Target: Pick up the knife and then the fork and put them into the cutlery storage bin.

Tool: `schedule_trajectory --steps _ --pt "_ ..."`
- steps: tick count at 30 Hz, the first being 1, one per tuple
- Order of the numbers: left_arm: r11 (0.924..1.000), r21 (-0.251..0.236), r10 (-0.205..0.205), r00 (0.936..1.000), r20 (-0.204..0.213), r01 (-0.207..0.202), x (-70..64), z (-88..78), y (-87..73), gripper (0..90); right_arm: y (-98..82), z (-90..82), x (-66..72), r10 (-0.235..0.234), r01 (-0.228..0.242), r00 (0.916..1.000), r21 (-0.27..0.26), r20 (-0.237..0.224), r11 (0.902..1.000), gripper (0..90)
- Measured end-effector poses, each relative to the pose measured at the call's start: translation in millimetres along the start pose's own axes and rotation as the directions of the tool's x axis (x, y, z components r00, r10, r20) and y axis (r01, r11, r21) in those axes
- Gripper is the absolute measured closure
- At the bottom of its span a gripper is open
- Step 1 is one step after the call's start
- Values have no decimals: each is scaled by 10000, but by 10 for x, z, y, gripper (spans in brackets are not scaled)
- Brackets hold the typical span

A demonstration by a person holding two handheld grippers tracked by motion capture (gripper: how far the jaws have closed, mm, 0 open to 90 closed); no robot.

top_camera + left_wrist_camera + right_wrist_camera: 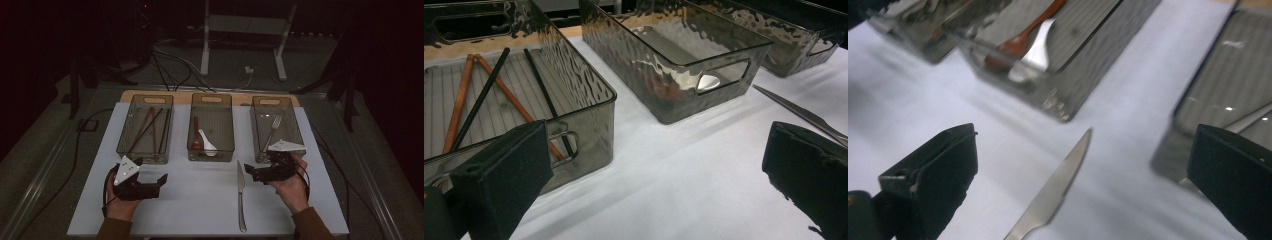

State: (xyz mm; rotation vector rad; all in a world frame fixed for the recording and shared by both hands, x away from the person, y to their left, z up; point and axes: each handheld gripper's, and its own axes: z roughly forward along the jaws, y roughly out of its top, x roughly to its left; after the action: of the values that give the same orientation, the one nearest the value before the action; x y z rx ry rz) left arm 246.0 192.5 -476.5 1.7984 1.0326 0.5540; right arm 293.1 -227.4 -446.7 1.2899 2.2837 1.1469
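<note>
A steel table knife (241,195) lies on the white table top, blade pointing away, in front of the gap between the middle and right bins. My right gripper (250,173) is open just right of the blade, jaws pointing left. In the right gripper view the knife (1053,192) lies between the spread jaws of my right gripper (1083,185). At the front left, my left gripper (159,184) is open and holds nothing. The left gripper view shows my left gripper (656,185) with bare table between its jaws and the knife (804,114) off to the right.
Three smoky clear bins stand in a row at the back. The left bin (145,152) holds chopsticks (150,127). The middle bin (210,156) holds a wooden spoon (196,135) and a white spoon (207,144). The right bin (300,132) holds a fork (272,129).
</note>
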Motion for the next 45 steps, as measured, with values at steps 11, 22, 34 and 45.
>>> schedule_trajectory --steps 11,22,34,45 --pt "10000 4 -3 10000 -10 3 -1 1 0 6 -232 17 262 -138 162 9983 430 -560 9989 398" --pt "10000 16 -2 10000 -21 2 0 2 -2 6 -479 122 503 -752 922 9878 1236 -1360 9880 900" --pt "10000 41 14 10000 -34 -13 0 2 -3 7 -651 300 631 -1009 1263 9865 2063 -1290 9703 900" --pt "10000 38 -5 10000 -45 6 0 -2 -3 6 -661 269 610 -1222 1385 9890 2336 -830 9624 900"
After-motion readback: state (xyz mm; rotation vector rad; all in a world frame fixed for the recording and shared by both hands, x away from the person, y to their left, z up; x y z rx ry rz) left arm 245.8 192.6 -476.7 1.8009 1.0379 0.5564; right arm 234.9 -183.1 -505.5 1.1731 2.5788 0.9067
